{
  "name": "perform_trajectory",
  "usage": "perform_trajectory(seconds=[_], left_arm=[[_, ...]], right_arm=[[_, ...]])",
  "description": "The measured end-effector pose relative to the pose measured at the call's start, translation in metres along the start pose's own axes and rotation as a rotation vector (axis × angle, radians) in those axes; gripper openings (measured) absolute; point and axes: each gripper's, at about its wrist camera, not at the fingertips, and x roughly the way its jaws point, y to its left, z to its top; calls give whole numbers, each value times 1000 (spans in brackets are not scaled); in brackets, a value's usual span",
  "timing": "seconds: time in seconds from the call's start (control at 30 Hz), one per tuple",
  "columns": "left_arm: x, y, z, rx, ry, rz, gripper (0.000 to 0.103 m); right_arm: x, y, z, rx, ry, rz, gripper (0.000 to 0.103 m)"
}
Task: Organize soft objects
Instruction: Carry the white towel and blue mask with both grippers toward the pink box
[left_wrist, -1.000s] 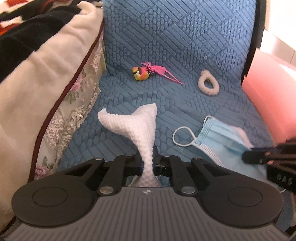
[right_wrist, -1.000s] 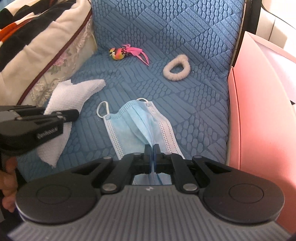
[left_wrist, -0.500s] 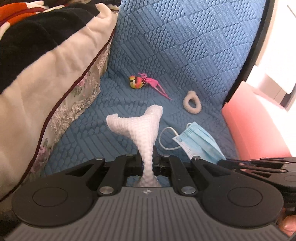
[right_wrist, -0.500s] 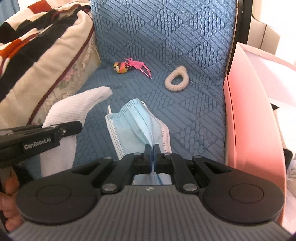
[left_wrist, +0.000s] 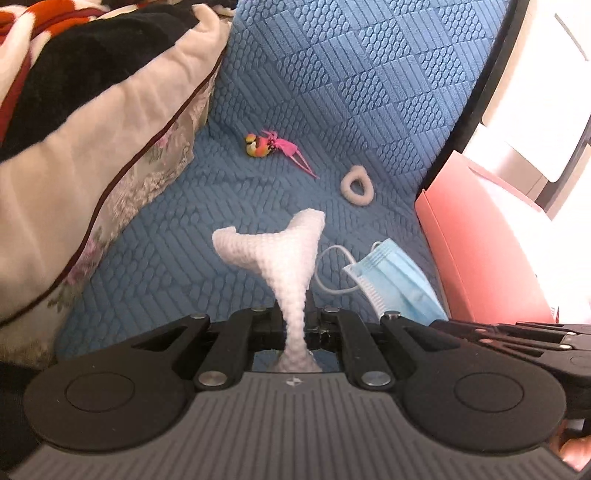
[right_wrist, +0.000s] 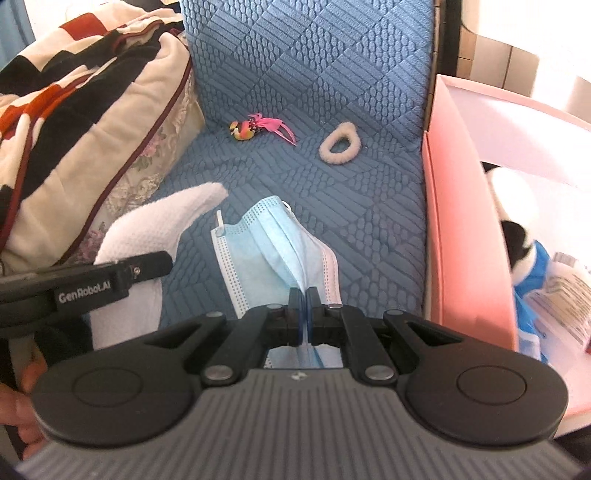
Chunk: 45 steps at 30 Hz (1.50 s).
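My left gripper (left_wrist: 295, 314) is shut on a white waffle cloth (left_wrist: 284, 251), which hangs lifted off the blue seat. In the right wrist view the same cloth (right_wrist: 147, 229) shows at the left behind the left gripper's black finger (right_wrist: 110, 280). My right gripper (right_wrist: 303, 306) is shut on a light blue face mask (right_wrist: 269, 251), also lifted; in the left wrist view the mask (left_wrist: 399, 284) hangs at the right. A small bird toy with pink feathers (right_wrist: 255, 127) and a cream hair scrunchie (right_wrist: 340, 144) lie on the seat further back.
A pink open box (right_wrist: 461, 229) stands right of the seat; a black-and-white plush with blue clothing (right_wrist: 517, 229) lies in it. A floral pillow and striped blanket (right_wrist: 74, 122) pile up at the left. The quilted blue seat cover (right_wrist: 369, 221) runs up the backrest.
Both grippers have risen and pulled back with their loads. The cloth and mask have come off the seat. The pink box's inside has come into the right wrist view.
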Motion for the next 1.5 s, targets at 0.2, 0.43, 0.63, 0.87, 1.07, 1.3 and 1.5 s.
perform_trajectory(seconds=[0.2,0.43,0.63,0.87,1.07,1.3,1.5], left_arm=[[-18,-5,-5,-7,-3,-10,8],[-47,-26,16,18,-27,-23,8],[-71,-46,40,20,-56,-33,8],[-85,-81,58,29,-54,-54,8],[-99,-108,60,7,-60,-91,8],[-102,-135,75,35,-94,-99,8],[-100,-161,93,42,-125,-127,8]], right_arm=[[-22,-4,0,13,-8,3,6],[-54,-10,15,28,-44,0,6],[-87,-25,36,38,-92,-1,6],[-120,-45,59,49,-137,-8,6],[-145,-61,75,49,-172,-26,6],[-167,-80,88,53,-209,-44,6],[-182,-102,97,69,-238,-75,6]])
